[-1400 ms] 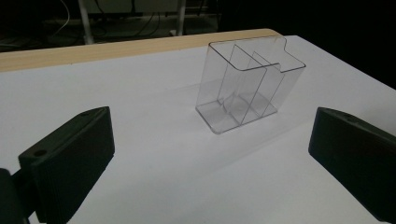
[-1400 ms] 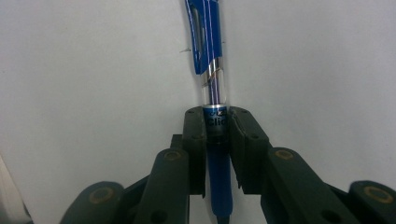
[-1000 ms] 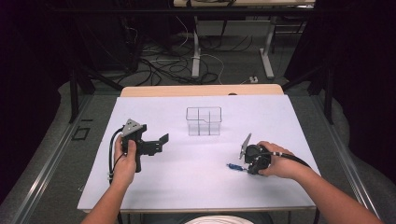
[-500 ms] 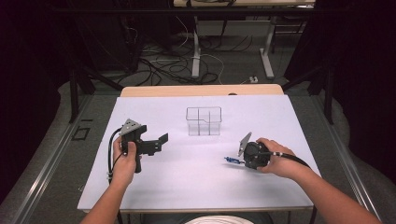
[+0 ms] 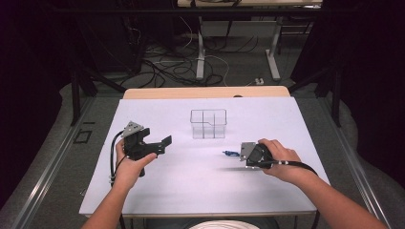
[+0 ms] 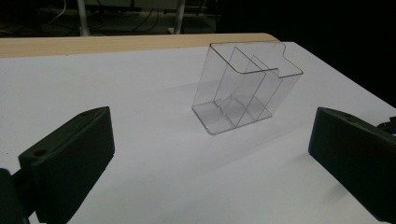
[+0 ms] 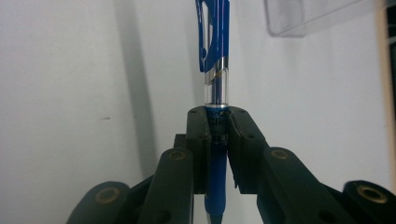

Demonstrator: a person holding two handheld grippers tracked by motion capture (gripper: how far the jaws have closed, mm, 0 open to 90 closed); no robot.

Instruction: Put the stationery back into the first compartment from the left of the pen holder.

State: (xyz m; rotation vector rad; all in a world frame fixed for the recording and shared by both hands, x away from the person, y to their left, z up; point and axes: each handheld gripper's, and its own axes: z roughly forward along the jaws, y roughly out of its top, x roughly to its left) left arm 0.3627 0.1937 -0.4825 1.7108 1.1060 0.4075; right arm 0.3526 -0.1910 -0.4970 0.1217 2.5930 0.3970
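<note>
The blue pen [image 7: 214,46] is clamped between the jaws of the right gripper [image 5: 244,153], sticking out past them with its clip end forward, just above the white desk [image 5: 200,191] near its right edge. The clear divided holder [image 5: 208,123] stands upright toward the far edge, near the pen. The left gripper [image 5: 165,143] hovers near the left edge, jaws spread wide, grasping nothing.

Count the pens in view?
1. A blue pen is clamped between the jaws of the right gripper, near the clear divided holder. None shows inside the holder.
</note>
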